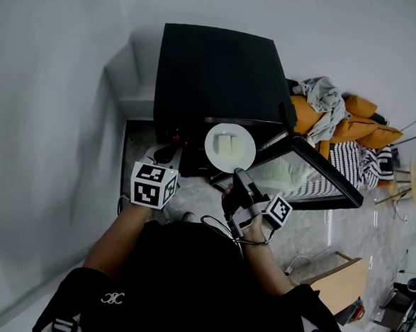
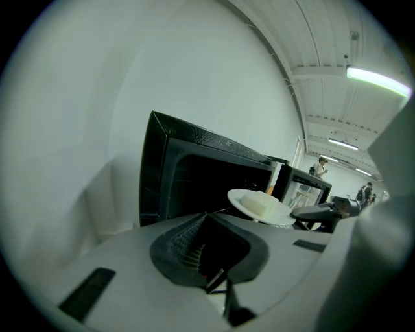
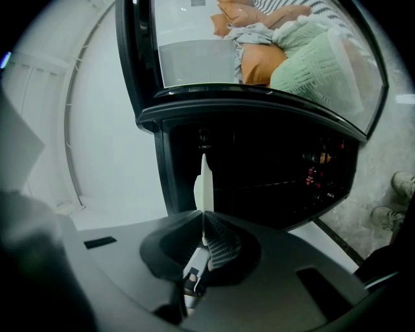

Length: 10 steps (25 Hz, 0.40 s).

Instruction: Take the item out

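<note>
**Second operator:** What have you got in hand?

**Me:** My right claw (image 3: 204, 224) is pinched narrow on the rim of the white plate (image 3: 205, 181). Its own camera shows the plate edge-on, as a thin white line running out from between the pads. In the head view the same claw (image 1: 240, 177) grips the near rim. The plate (image 1: 245, 156) hangs just in front of the dark mouth of the black microwave (image 1: 215, 70), and a pale block (image 1: 229, 143) sits in the middle of it.

**Second operator:** And your other side?

**Me:** My left claw (image 2: 209, 224) has its jaws together with nothing in them. It sits low at the left, near the microwave's front and apart from the plate. The door (image 1: 314, 169) stands swung open on the right.

**Second operator:** So which step is this?

**Me:** I judge it as the tail of the pull-out. The plate looks clear of the cavity but is not set down anywhere.

**Second operator:** What does the next move need?

**Me:** A level wrist, mostly. I hold the plate by one spot on its rim and the block lies loose, so any tilt could slide it off. I would draw the plate away while keeping clear of the door's edge. I can't make out a landing spot from here, so I'd look for one first.
</note>
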### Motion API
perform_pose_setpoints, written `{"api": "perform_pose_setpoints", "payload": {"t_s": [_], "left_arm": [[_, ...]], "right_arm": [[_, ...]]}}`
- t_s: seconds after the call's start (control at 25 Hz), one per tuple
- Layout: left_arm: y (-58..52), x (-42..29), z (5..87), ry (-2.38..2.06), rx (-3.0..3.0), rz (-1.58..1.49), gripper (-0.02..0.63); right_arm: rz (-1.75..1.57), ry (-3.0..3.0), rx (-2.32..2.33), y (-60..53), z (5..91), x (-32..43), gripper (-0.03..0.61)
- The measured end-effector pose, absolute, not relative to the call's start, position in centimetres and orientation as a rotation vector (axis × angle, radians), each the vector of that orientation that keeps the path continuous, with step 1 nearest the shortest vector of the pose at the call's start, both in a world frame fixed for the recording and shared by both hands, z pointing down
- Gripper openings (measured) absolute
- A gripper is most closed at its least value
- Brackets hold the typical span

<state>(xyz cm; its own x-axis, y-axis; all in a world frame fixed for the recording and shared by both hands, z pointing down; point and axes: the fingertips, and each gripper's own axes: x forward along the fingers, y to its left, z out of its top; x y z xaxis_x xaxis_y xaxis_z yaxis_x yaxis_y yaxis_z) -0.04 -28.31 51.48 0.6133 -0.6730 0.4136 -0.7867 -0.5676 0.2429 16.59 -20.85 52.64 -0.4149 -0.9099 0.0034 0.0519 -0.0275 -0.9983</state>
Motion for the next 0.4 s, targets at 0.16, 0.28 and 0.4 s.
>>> {"api": "perform_pose_setpoints", "payload": {"t_s": [0.16, 0.28, 0.4], "left_arm": [[-28.31, -0.10, 51.20, -1.162, 2.438, 0.380, -0.002], [-28.14, 0.06, 51.14, -1.159, 2.441, 0.381, -0.002], [-27.96, 0.21, 51.13, -1.155, 2.446, 0.383, -0.002]], "right_arm": [[-1.555, 1.475, -0.935, -20.98, 52.37, 16.42, 0.018], [-1.555, 1.479, -0.931, -20.98, 52.25, 16.36, 0.018], [-1.554, 1.478, -0.930, -21.02, 52.17, 16.37, 0.018]]}}
